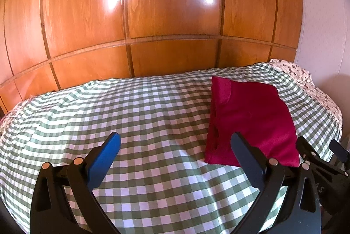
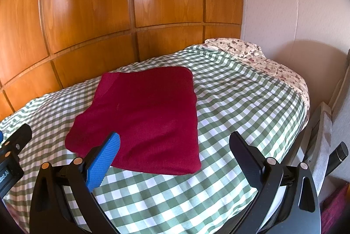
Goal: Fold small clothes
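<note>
Both pairs of fingers spread wide and empty: the left gripper (image 1: 176, 142) and right gripper (image 2: 175, 142) hover above a green-checked bedspread (image 1: 135, 115), where a folded crimson garment (image 2: 144, 115) lies flat near the bed's right side, before a glossy wooden wardrobe (image 1: 153, 4).

Both wrist cams low over bed (image 1: 153, 107), facing wardrobe (image 1: 172, 4); share red garment (image 2: 142, 115).
</note>
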`<state>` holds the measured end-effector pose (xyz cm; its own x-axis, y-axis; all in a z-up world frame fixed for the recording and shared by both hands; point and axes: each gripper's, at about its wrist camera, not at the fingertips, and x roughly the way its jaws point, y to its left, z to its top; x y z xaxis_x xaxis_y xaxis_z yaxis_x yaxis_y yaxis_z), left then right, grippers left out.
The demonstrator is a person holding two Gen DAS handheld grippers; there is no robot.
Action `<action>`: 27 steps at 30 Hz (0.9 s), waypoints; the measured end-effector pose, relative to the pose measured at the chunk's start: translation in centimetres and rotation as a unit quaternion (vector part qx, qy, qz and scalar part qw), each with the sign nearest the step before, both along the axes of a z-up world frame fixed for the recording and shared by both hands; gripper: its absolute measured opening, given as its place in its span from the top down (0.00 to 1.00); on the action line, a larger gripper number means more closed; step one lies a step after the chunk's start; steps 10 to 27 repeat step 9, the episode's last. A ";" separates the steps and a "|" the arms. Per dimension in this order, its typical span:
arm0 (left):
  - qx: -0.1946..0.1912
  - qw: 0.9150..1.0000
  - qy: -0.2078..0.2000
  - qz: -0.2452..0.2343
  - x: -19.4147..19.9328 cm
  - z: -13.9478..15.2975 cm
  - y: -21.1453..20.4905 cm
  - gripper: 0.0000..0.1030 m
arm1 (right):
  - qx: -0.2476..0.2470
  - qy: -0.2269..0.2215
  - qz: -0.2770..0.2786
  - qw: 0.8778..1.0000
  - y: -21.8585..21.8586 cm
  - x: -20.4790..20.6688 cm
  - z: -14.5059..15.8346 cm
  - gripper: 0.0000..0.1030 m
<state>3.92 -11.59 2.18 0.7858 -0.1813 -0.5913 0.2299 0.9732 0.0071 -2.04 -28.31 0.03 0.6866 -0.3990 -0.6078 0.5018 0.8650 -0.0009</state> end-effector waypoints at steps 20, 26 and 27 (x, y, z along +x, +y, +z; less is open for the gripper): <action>-0.003 1.000 0.023 0.010 1.0 -1.0 0.7 0.02 | 0.025 -0.024 -0.051 0.998 -6.7 1.4 1.2 0.04; -0.003 1.000 0.023 0.010 1.0 -1.0 0.7 0.02 | 0.025 -0.024 -0.051 0.998 -6.7 1.4 1.2 0.04; -0.003 1.000 0.023 0.010 1.0 -1.0 0.7 0.02 | 0.025 -0.024 -0.051 0.998 -6.7 1.4 1.2 0.04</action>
